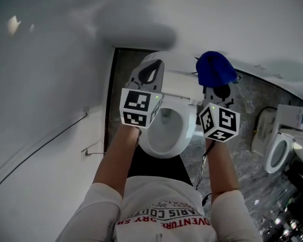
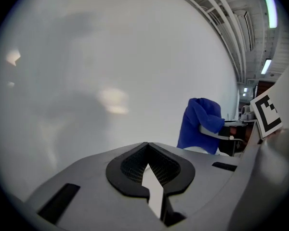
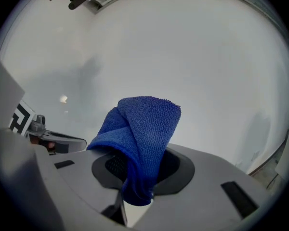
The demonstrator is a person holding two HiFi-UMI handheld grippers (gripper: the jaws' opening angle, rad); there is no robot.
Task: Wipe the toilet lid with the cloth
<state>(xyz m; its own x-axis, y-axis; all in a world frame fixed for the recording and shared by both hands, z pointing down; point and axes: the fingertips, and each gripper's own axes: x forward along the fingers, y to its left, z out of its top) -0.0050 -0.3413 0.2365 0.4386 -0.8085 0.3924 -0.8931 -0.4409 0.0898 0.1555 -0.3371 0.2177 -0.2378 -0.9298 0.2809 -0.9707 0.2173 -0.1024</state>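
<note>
1. The blue cloth [image 1: 215, 67] is shown at the upper centre-right of the head view. It is pinched between the closed jaws of the right gripper [image 1: 216, 86], with a folded bunch standing above the tips.
2. The left gripper [image 1: 150, 68] is seen at upper centre, left of the cloth. Its jaws are drawn together and nothing is held between them.
3. The toilet lid [image 1: 181, 84] is judged to be the white band between the grippers, behind the open bowl [image 1: 188, 135]. The cloth lies just to its right, so the right gripper is nearer.
4. The lid is foreshortened and partly covered, and contact with it cannot be told. Only a pale wall [image 3: 207, 71] is shown in both gripper views.
</note>
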